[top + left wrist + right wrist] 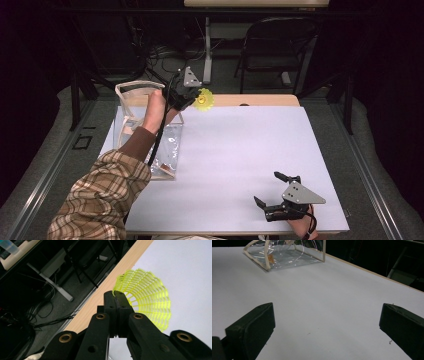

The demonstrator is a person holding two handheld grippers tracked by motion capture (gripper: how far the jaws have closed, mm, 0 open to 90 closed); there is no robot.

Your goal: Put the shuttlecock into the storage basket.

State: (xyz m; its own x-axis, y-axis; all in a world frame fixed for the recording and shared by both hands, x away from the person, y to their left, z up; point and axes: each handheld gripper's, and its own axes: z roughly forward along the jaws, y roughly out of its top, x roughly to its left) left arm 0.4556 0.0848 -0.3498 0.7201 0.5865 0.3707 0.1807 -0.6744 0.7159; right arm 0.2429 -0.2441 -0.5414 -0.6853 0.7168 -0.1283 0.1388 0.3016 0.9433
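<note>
Yellow shuttlecock pinched at the far edge

Yellow mesh fans out from my left tongs (pixel 115 298), whose jaws are pressed together on the rim of the shuttlecock (pixel 147 296). I hold it above the far edge of the bench (pixel 240 165), just beside the clear box with the pale frame (pixel 131 107) at the far left. My right tongs (pixel 272 192) rest at the near right of the bench, jaws spread wide with nothing between them.
</note>
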